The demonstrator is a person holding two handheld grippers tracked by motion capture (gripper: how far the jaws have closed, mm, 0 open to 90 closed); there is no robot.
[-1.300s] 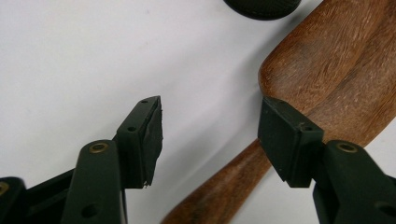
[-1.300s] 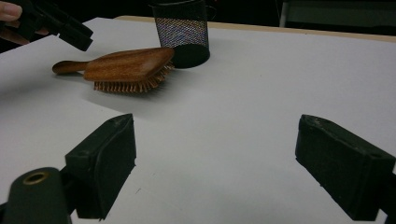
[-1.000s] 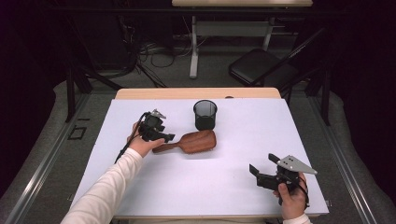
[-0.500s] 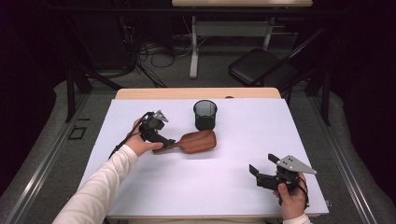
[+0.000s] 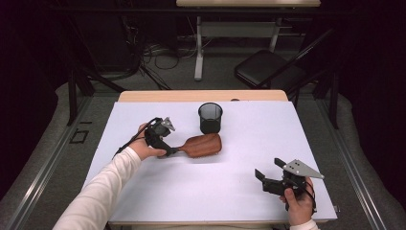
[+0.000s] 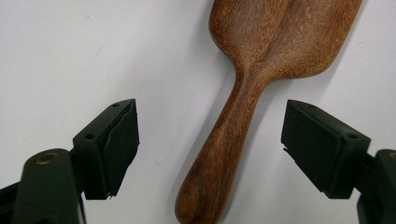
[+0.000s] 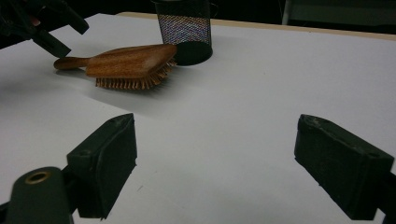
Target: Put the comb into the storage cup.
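The wooden hairbrush (image 5: 203, 144) lies bristles down on the white table (image 5: 230, 191), a little left of the middle, its handle pointing toward my left side and its broad head almost touching the foot of the black mesh cup (image 5: 210, 117) that stands upright just behind it. From my left gripper view I look straight down on the brush (image 6: 243, 93): the handle runs up between the two jaws with bare table on either side of it, so neither pad presses on the wood. My left gripper (image 5: 168, 149) has just been opening its jaws, and they now stand spread around the handle without gripping it. My left hand (image 5: 143, 146) holds it low over the table. My right gripper (image 5: 263, 176) sits near the front right corner, well apart from the brush, its jaws spread wide with nothing between them. From there I see the brush (image 7: 126, 63), its bristles on the table, and the cup (image 7: 184, 30) behind it.
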